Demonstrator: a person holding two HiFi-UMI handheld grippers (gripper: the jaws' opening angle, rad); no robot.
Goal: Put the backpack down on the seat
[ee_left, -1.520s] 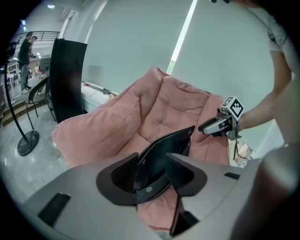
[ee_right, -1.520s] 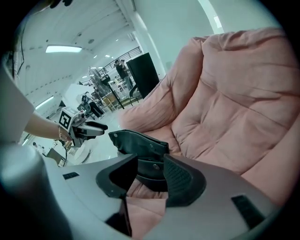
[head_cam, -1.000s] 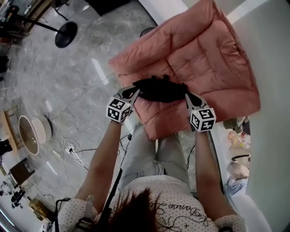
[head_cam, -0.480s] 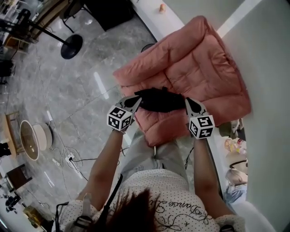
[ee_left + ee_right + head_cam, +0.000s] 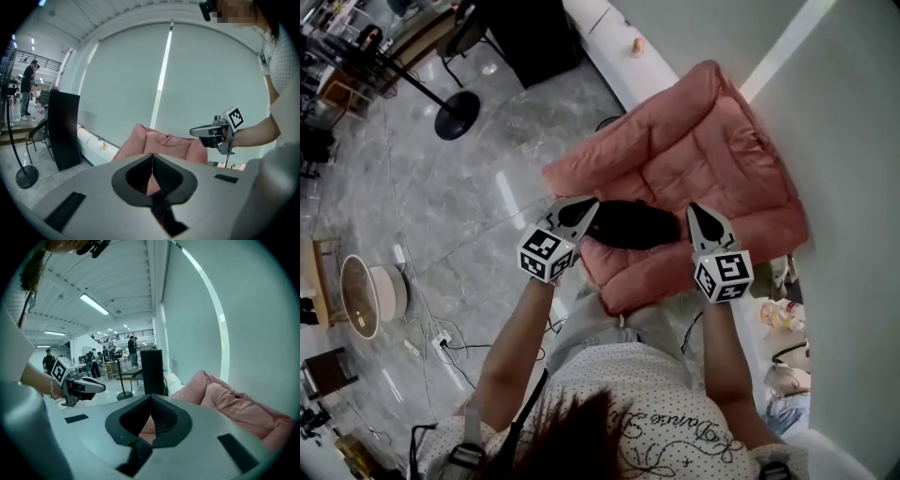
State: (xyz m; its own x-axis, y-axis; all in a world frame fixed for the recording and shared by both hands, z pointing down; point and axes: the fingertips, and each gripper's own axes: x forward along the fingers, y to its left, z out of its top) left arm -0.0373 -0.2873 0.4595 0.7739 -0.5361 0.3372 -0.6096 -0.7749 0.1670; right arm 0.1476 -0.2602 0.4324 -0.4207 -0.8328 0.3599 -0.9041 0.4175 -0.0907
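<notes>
both the left claw (image 5: 585, 209) and right claw (image 5: 699, 215) pinch straps of the black backpack (image 5: 630, 225), hanging over the pink cushioned seat (image 5: 717, 150); lowering it and letting go remain undone.

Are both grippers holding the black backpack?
Yes, in the head view the left gripper and the right gripper are each shut on one end of the black backpack, which hangs between them.
</notes>
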